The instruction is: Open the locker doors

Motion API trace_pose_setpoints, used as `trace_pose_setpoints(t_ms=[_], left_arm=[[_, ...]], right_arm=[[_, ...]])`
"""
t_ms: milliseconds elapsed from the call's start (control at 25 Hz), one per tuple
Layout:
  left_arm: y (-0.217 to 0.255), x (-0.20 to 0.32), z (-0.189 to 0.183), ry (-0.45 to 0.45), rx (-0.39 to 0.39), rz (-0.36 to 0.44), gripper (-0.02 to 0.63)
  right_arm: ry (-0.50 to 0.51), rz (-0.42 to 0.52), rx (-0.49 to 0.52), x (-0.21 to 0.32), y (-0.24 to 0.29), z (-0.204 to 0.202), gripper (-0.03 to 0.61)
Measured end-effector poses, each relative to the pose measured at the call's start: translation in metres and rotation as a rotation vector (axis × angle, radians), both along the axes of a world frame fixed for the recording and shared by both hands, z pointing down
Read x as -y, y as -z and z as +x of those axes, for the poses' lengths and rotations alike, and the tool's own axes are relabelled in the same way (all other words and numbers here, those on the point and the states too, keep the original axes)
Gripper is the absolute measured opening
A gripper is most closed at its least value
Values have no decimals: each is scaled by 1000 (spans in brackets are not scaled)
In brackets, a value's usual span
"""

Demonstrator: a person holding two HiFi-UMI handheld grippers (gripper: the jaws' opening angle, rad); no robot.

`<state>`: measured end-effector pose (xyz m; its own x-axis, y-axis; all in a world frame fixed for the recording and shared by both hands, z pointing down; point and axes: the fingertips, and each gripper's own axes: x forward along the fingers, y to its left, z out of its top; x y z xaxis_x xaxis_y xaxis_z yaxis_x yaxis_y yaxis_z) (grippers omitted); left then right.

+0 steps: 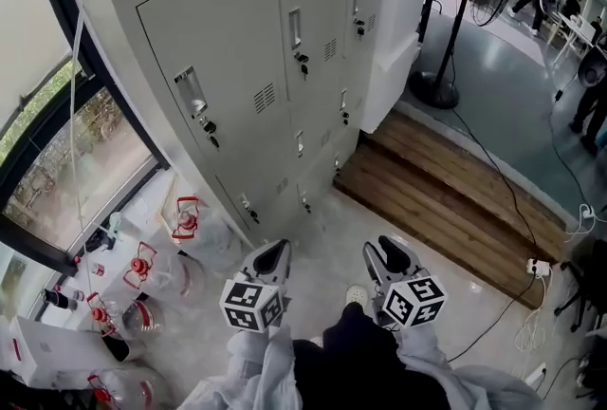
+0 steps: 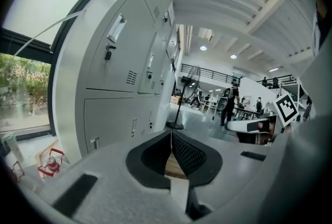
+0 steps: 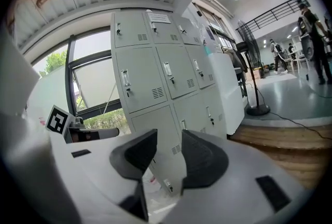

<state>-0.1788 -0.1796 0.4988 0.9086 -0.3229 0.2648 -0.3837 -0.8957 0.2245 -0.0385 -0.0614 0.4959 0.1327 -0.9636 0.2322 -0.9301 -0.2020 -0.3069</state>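
A bank of grey metal lockers point(image 1: 237, 57) stands ahead of me, every door closed, with recessed handles and keys hanging in the locks point(image 1: 209, 128). Both grippers hang low in front of my body, well short of the doors. My left gripper point(image 1: 270, 258) has its pads pressed together with nothing between them; its own view has the lockers point(image 2: 124, 57) to the left of the gripper point(image 2: 171, 137). My right gripper point(image 1: 389, 256) is open and empty; through the gap of the gripper point(image 3: 169, 148) I see the lower locker doors point(image 3: 155, 129).
Several water jugs with red handles point(image 1: 142, 275) lie on the floor at the left under a window point(image 1: 57, 161). Right of the lockers are a white cabinet point(image 1: 398, 19), a standing fan point(image 1: 446, 38) and a wooden step point(image 1: 446, 190). Cables and a power strip point(image 1: 538, 268) lie far right.
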Motion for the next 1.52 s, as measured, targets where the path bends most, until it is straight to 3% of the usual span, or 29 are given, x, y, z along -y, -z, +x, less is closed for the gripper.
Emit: trace_pose_setpoints(t_ms=[1120,1320,1520], left_arm=[[8,89,115,278,-12,42,11],[11,92,121,326,-12,56,11],[15,96,104,391,-5,64,11]], right_arm=[[297,25,-10,130,2,138,129],[355,30,-22,143,5,151,129],[449,51,-20,164,15,136,129]])
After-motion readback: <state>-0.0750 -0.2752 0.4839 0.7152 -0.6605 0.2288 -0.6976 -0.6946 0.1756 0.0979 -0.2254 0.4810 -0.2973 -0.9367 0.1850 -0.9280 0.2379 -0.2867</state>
